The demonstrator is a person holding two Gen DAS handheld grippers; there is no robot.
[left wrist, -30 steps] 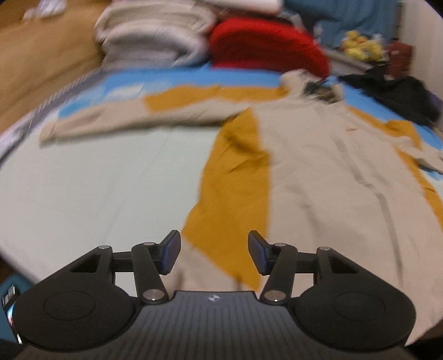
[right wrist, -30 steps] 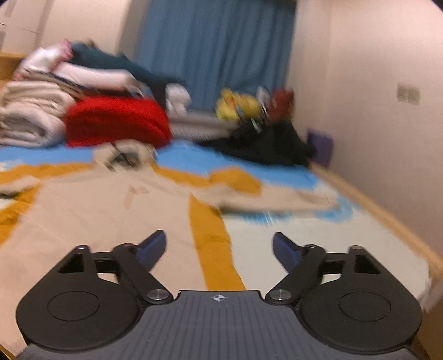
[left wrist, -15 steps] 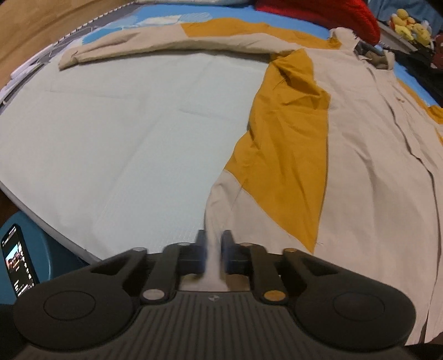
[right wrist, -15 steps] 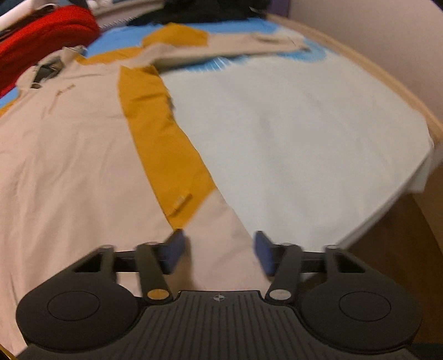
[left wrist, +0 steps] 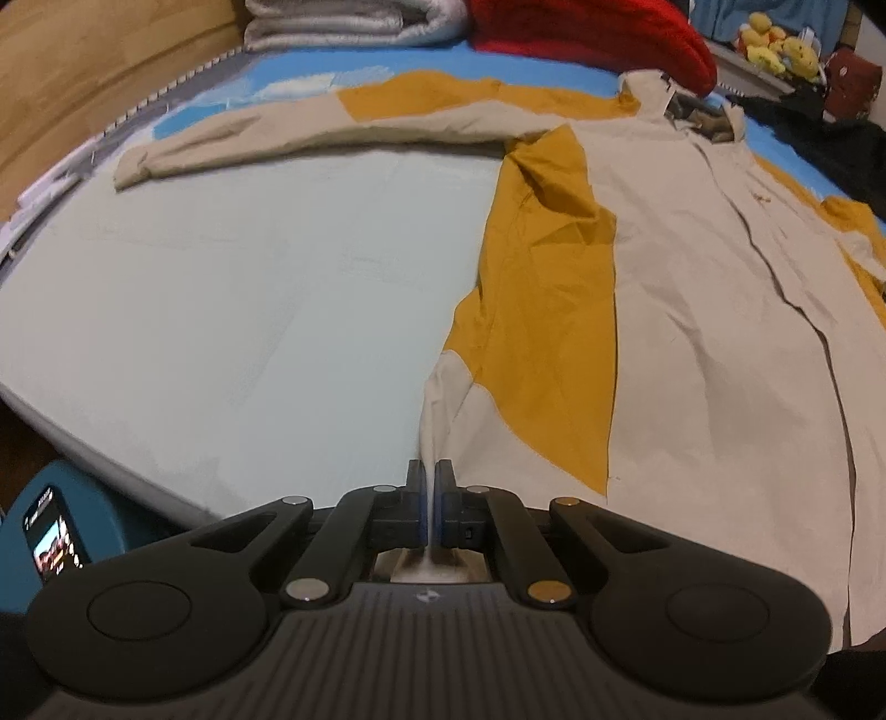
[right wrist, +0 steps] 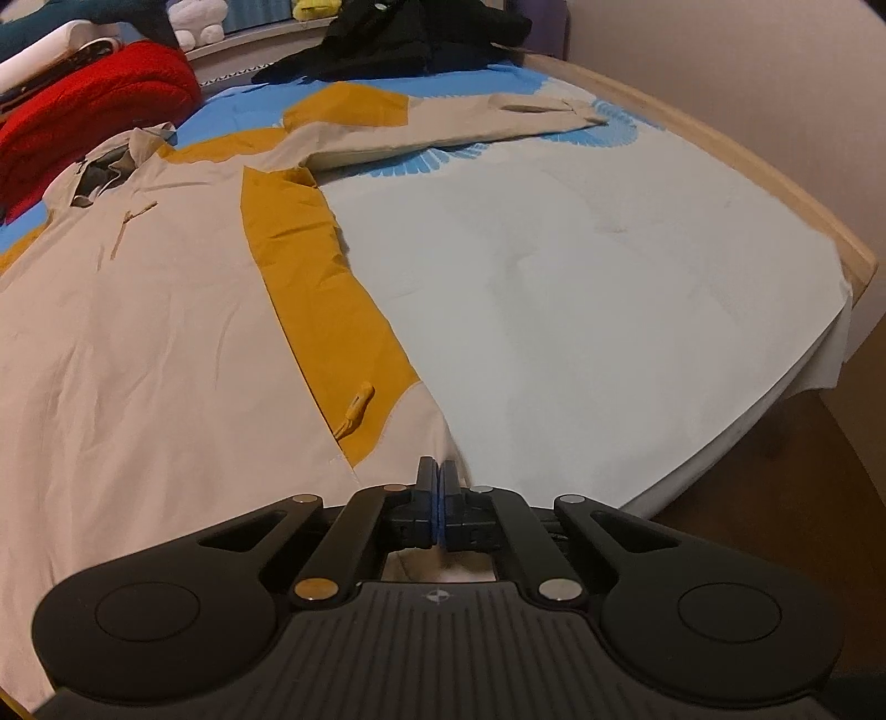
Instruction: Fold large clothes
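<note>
A large beige and mustard jacket [left wrist: 692,310] lies spread flat on the bed, front up, sleeves stretched out to both sides. My left gripper [left wrist: 429,471] is shut on the jacket's bottom hem at its left corner; a fold of beige cloth rises between the fingers. My right gripper [right wrist: 437,471] is shut on the hem at the jacket's right corner [right wrist: 421,437]. The jacket also shows in the right wrist view [right wrist: 155,332], with its collar at the far left.
The bed has a pale sheet [left wrist: 221,288] with blue at the far end. Red blanket [left wrist: 587,33], folded grey bedding [left wrist: 343,22], black clothes [right wrist: 410,33] and plush toys lie at the head. A phone [left wrist: 52,537] sits low left. The wooden bed edge [right wrist: 775,166] runs along the right.
Both grippers have come down to the jacket's bottom hem and closed on it: the left was shut half a second ago, the right was still open then.
</note>
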